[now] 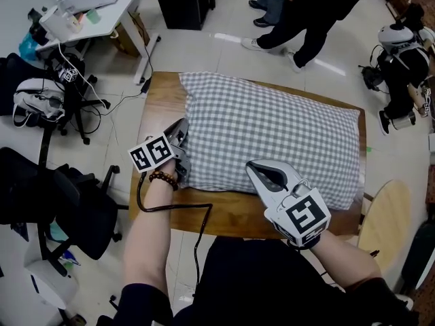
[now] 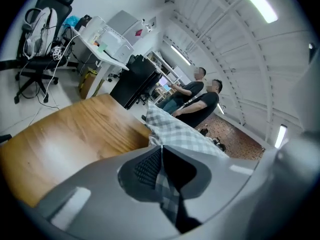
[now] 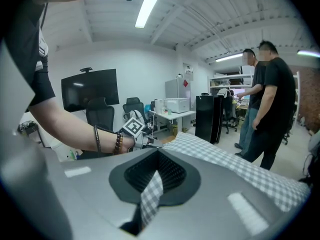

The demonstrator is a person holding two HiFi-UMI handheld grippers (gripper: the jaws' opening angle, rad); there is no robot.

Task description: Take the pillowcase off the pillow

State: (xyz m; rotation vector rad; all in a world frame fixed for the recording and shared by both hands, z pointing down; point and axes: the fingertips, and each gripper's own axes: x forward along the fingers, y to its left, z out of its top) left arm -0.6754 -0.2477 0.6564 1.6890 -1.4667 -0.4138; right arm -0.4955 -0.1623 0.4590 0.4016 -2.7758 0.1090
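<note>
**A:** Head view first. Where is the pillowcase?

**B:** The checked pillowcase (image 1: pixel 272 138) covers the pillow on the wooden table (image 1: pixel 160 97), with its long axis running from upper left to lower right of the frame. The left gripper (image 1: pixel 182 141) is at the short left end. The right gripper (image 1: pixel 262 172) is on the near long edge, about midway along. I'd judge the pull must run along that axis, and the left one is nearer the end.

**A:** And the left gripper view?

**B:** The jaws are closed at lower centre, with a fold of check cloth (image 2: pixel 167 189) pinched between them. The rest of the pillow rises just beyond.

**A:** The right gripper view?

**B:** Its jaws are also together, clamping a strip of the same fabric (image 3: pixel 150 194). The pillow stretches away to the right of the frame.
</note>
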